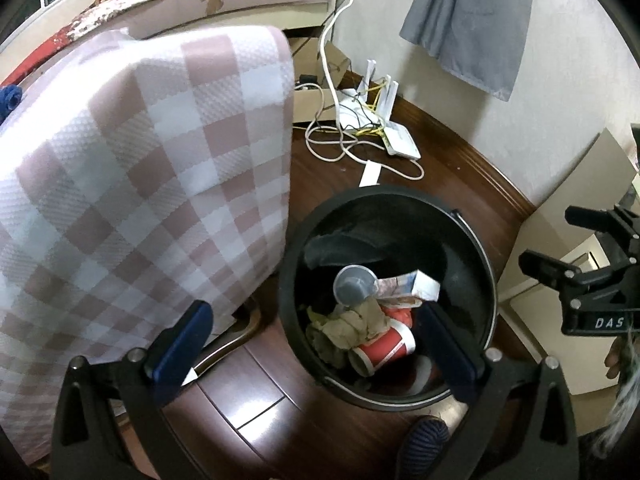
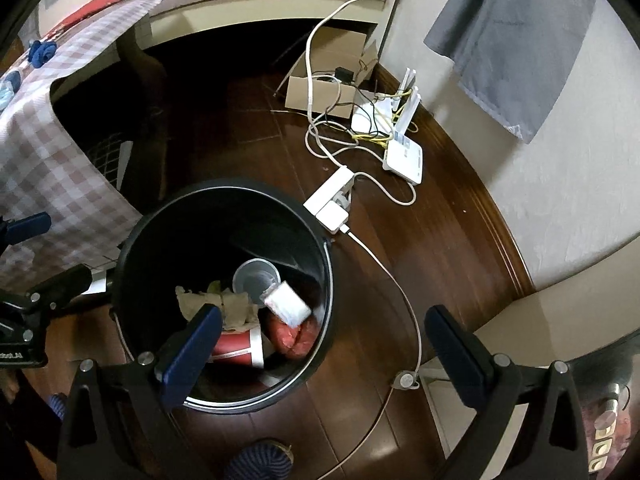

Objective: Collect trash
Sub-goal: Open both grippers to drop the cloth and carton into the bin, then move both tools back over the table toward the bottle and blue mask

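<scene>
From the left wrist camera, the left gripper hangs over the round black plastic trash bin with its blue-padded jaws spread wide and nothing between them. The bin stands on the dark polished wooden floor, close beside a pink-and-white checked cloth that drapes down to the left. Inside the bin lie a red-and-white paper cup on its side, a crumpled brown paper wad, a clear plastic cup and a small white printed carton. The right gripper shows at the right edge, jaws apart and empty.

From the right wrist camera, the right gripper is likewise spread open and empty, its left pad over the bin's near rim, its right pad over the floor. The same rubbish sits at the bottom, with a red soft-looking bundle beside the paper cup. A white power strip and a thin white cable lie just beside the bin.

All of this trash looks light. The cups would probably crush under a hard squeeze, so pinching a rim or wall gently seems best. The clear cup may be slippery. The carton looks stiffer and offers flat faces. The paper wad is soft and can be taken anywhere.
</scene>
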`<state>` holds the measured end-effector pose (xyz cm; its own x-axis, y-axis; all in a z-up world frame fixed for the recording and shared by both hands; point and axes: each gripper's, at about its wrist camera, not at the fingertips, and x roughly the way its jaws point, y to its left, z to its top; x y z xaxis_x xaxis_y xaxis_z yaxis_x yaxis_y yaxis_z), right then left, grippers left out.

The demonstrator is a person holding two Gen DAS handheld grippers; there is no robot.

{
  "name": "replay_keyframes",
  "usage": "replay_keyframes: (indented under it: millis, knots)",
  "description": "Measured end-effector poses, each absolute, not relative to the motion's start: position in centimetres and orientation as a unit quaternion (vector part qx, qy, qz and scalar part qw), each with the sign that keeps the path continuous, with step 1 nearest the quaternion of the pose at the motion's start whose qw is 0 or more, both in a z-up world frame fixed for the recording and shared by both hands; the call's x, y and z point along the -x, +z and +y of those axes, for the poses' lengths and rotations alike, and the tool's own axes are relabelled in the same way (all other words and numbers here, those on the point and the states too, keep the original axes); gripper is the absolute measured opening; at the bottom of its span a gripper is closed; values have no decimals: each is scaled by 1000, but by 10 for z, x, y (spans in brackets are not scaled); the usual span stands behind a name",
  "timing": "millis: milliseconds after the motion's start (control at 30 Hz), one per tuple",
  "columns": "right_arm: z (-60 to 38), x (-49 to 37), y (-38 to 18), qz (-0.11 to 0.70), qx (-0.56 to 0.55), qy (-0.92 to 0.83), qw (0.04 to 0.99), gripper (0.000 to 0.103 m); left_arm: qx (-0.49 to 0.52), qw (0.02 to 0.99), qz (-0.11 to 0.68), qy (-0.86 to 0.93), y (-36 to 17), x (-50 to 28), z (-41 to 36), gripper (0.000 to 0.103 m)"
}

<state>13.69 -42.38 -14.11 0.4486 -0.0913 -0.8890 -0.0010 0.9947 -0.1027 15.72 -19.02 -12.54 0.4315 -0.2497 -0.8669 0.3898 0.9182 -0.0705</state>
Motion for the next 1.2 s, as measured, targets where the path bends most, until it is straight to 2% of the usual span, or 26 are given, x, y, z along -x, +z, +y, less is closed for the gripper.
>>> replay_keyframes:
  millis: [800,1200]
  knots:
    - [-417,-119,-93,469,29,-27,882,102,-64,873,446,-188,-66,-140,-173,102]
    - [-382,-134,-31,383,-6,1,924,102,-27,909,391,-145,-11,-139,-117,102]
